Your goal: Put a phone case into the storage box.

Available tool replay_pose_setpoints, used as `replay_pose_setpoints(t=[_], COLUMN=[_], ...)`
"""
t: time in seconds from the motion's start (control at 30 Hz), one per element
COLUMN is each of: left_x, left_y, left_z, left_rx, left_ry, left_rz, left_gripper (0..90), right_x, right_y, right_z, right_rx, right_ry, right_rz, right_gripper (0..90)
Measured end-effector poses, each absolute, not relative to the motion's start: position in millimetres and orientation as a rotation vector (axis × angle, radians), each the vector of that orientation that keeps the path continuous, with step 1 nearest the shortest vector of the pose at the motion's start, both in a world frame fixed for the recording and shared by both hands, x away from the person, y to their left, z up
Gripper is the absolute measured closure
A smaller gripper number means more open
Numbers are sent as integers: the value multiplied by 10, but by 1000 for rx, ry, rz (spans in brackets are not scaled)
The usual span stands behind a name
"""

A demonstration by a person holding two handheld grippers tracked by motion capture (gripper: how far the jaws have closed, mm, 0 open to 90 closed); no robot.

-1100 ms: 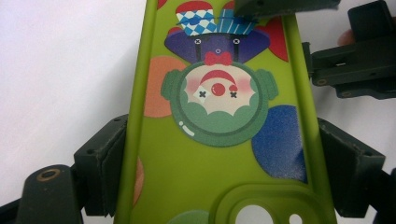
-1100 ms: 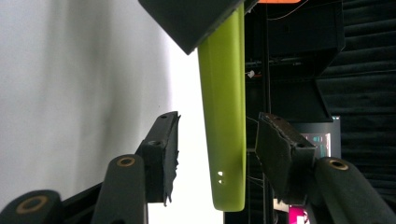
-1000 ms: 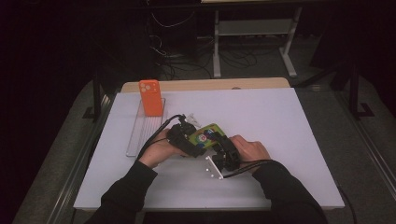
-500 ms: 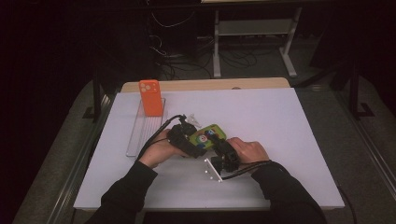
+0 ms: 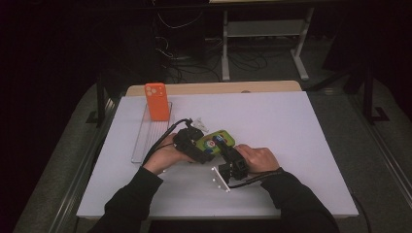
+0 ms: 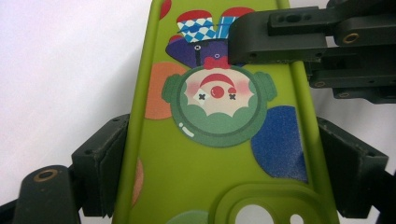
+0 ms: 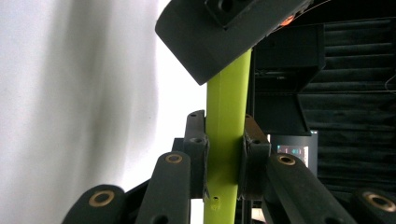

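Note:
A green phone case [image 5: 217,141] with a clown picture is held just above the middle of the table between both grippers. My left gripper [image 5: 204,148] spans its width. In the left gripper view the pads [image 6: 109,161] touch the case's [image 6: 205,177] two long edges, though these jaws have just been opening a little. My right gripper [image 5: 224,146] comes in from the other side. Its jaws have just been closing, and in the right gripper view the gripper [image 7: 225,140] is shut flat across the thin green edge [image 7: 226,107]. The right gripper's jaw [image 6: 289,37] reaches over the picture.
An orange phone case [image 5: 157,101] stands upright at the far end of a clear tray [image 5: 143,143] on the left. A small clear wrapper [image 5: 199,123] lies just behind the grippers. The white table top [image 5: 301,145] stretches to the right, with a wooden strip [image 5: 214,88] along the back.

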State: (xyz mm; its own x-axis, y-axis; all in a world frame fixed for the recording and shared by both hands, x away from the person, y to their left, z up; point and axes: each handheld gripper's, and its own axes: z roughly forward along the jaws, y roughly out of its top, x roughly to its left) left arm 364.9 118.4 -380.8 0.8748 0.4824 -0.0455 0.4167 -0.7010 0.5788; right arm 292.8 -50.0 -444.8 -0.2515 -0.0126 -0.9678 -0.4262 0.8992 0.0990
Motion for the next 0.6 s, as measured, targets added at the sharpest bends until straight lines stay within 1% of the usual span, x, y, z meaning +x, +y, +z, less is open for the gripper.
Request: replay_pose_setpoints(t=[0.13,0.23,0.37,0.47,0.6], left_x=[3629,3623,3606,3595,3590], left_y=[1190,1208,1245,1277,1362], left_z=[-3790,-3771,-3730,-3705,-3676], left_rx=[2438,2427,2408,2393,2374], left_ry=[623,617,604,614,619], left_rz=[151,150,132,132,127], left_gripper=[124,64,20,0,0], right_x=[2921,2929,2957,2951,2988], right_y=[-503,-513,-544,-564,-631], right_z=[-4459,-4458,-4453,-4466,-4436], right_rx=[-320,-309,-299,-232,-235], right_ry=[1767,1776,1794,1831,1856], right_rz=[426,420,410,419,395], right_gripper=[756,756,756,756,755])
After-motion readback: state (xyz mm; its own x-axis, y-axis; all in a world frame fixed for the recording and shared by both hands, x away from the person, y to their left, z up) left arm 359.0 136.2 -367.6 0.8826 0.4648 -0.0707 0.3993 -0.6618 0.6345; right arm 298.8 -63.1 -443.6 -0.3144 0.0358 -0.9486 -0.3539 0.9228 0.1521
